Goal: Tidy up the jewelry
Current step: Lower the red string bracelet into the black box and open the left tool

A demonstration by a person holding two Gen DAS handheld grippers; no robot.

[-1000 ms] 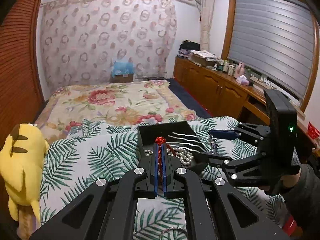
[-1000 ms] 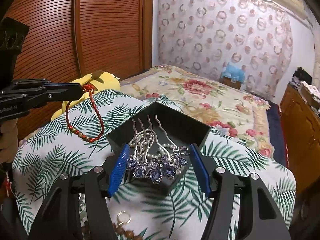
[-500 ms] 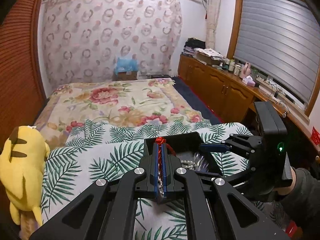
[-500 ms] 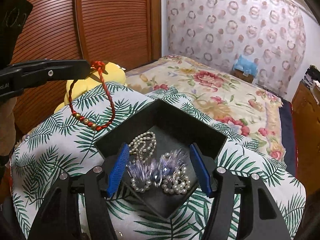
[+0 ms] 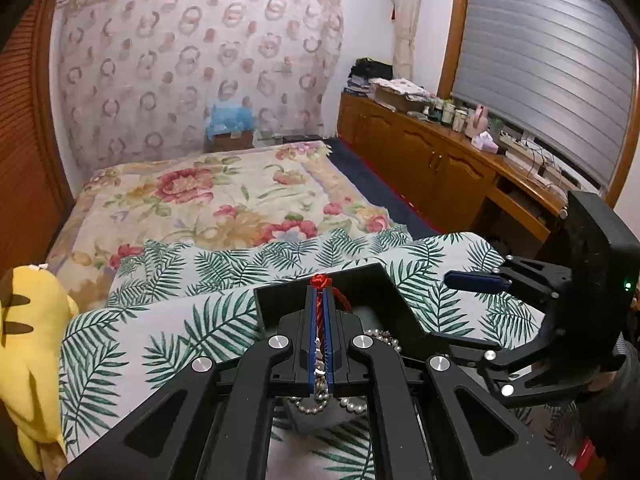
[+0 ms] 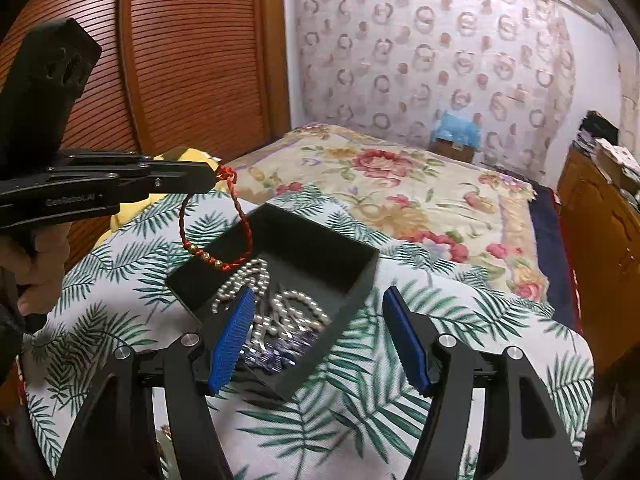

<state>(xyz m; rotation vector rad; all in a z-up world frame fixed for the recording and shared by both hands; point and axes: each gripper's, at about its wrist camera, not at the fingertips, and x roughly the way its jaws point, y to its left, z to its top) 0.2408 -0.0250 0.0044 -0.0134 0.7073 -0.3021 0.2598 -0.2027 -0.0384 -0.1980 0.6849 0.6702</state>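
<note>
— Two grippers: what does each hold?
— The left gripper (image 5: 319,300) pinches a red braided bracelet (image 6: 216,236), its loop dangling over the black jewelry box's (image 6: 320,248) near-left corner. The right gripper (image 6: 320,340) gapes wide, empty, above the pearl necklace (image 6: 256,276) inside.

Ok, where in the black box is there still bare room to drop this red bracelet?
The far half of the black box, toward its back corner, shows bare floor. The near half is crowded with pearl strands and the purple hairpin. The red bracelet hangs from the left gripper over the box's left wall.
</note>
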